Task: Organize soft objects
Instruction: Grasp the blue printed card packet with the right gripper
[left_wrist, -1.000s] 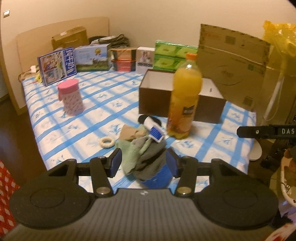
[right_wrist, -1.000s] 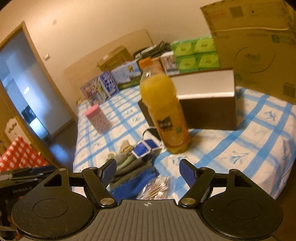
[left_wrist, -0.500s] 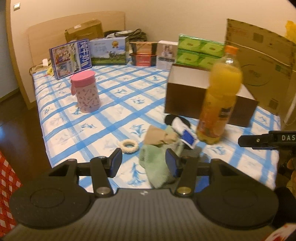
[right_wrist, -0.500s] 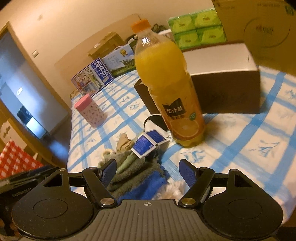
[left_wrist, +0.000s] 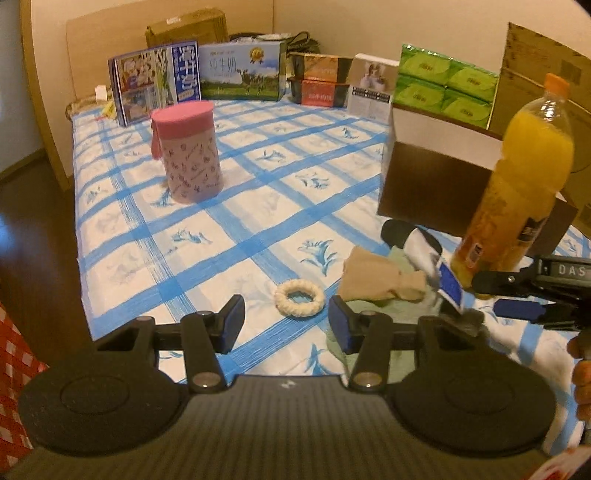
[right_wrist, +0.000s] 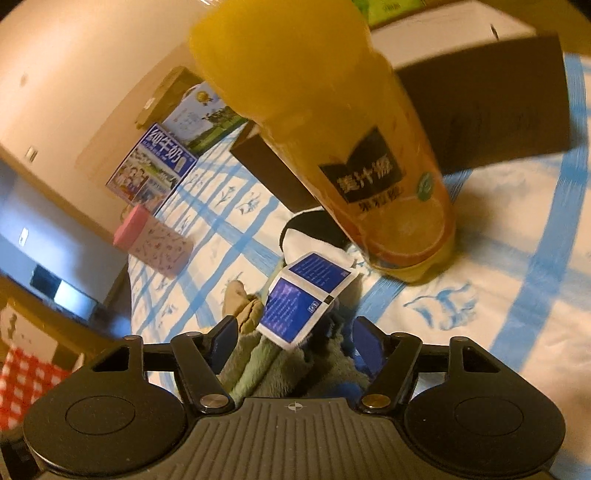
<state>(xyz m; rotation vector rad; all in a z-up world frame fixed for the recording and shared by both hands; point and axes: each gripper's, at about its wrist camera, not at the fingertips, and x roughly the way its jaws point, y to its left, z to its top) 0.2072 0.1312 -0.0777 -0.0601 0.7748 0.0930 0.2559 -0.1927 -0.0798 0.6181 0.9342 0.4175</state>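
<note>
A pile of soft cloths lies on the blue-checked tablecloth (left_wrist: 258, 206): a tan sock (left_wrist: 373, 277), a green cloth (left_wrist: 369, 306), a grey-green cloth (right_wrist: 273, 365) and a black-and-white sock (right_wrist: 314, 236) with a blue card tag (right_wrist: 299, 295). A cream braided ring (left_wrist: 298, 297) lies to the pile's left. My left gripper (left_wrist: 286, 325) is open and empty, just before the ring. My right gripper (right_wrist: 293, 338) is open, low over the cloth pile, its fingers either side of the tag; it shows at the right edge of the left wrist view (left_wrist: 524, 306).
An orange juice bottle (right_wrist: 332, 147) stands right behind the pile. A brown open box (left_wrist: 436, 177) is behind it. A pink canister (left_wrist: 188, 151) stands at the left. Cartons, tissue packs (left_wrist: 443, 85) and a large cardboard box line the back.
My right gripper has dropped forward onto the cloth pile, close to the bottle. My left gripper has swung left, from over the pile to in front of the ring.
</note>
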